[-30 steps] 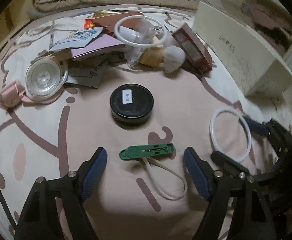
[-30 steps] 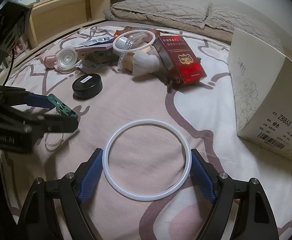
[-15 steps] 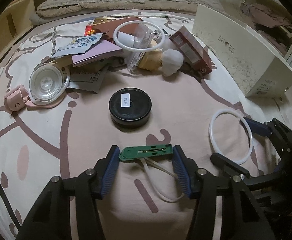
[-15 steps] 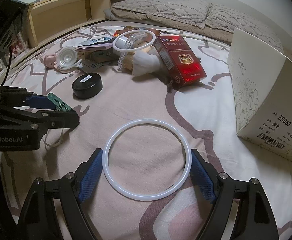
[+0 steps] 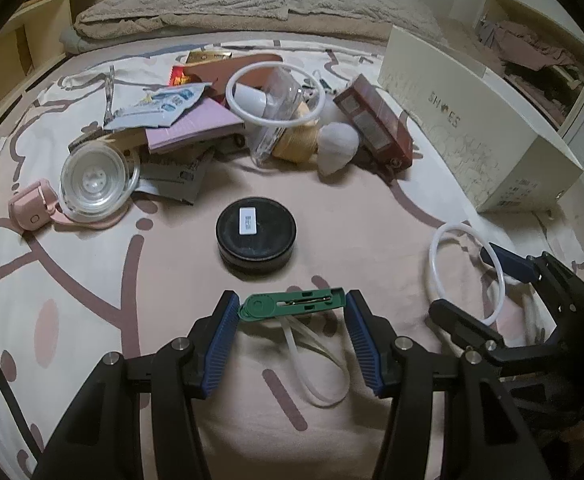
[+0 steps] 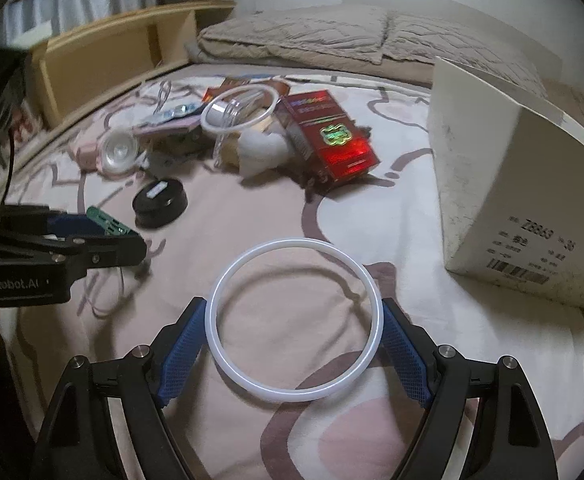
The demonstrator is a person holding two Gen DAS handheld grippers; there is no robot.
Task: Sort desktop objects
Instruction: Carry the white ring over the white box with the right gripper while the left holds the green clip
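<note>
A green plastic tag (image 5: 292,303) with a white strap loop (image 5: 320,364) lies on the pink patterned bedsheet. My left gripper (image 5: 292,304) is shut on it, one blue pad at each end of the tag. In the right wrist view the tag (image 6: 107,224) sticks out past the left gripper (image 6: 111,236). My right gripper (image 6: 294,308) is shut on a white ring (image 6: 294,242), with its pads pressing the ring's two sides. The ring casts a shadow on the sheet below it. The left wrist view shows the same ring (image 5: 436,252) in the right gripper (image 5: 480,284).
A black round tin (image 5: 255,236) sits just beyond the tag. Behind it is a pile: a second white ring (image 5: 275,96), a clear lid (image 5: 93,178), a pink device (image 5: 31,206), papers and a red box (image 6: 328,140). A cream shoe box (image 5: 472,132) stands at the right.
My left gripper's jaws have come together from wide apart onto the ends of the green tag. The right gripper still holds the white ring, and its view has tilted slightly.
</note>
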